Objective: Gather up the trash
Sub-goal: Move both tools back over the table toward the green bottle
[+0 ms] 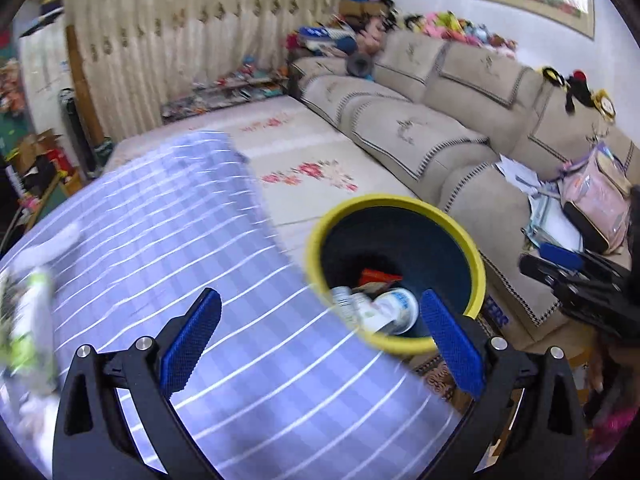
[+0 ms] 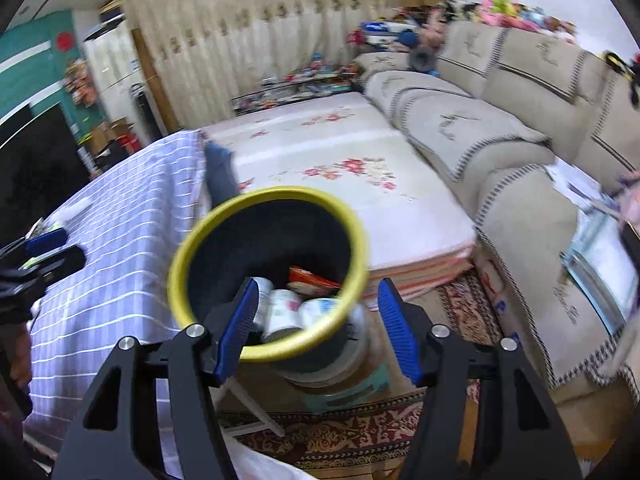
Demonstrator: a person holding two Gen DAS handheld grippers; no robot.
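A dark bin with a yellow rim (image 1: 384, 199) stands beside the table's right edge. It holds white cups (image 1: 394, 308) and a red wrapper (image 1: 376, 276). My left gripper (image 1: 320, 336) is open wide over the checked tablecloth (image 1: 180, 240), just left of the bin, with nothing between its blue pads. In the right wrist view my right gripper (image 2: 320, 328) hangs open above the near side of the bin (image 2: 280, 193), its fingers empty, and the cups (image 2: 284, 312) show below. A blurred green and white item (image 1: 24, 320) lies on the cloth at the far left.
A beige sofa (image 1: 440, 120) runs along the right, with papers and a pink bag (image 1: 592, 200) on it. A flowered floor mat (image 1: 304, 176) lies beyond the bin. A patterned rug (image 2: 340, 436) covers the floor under the bin's low stand.
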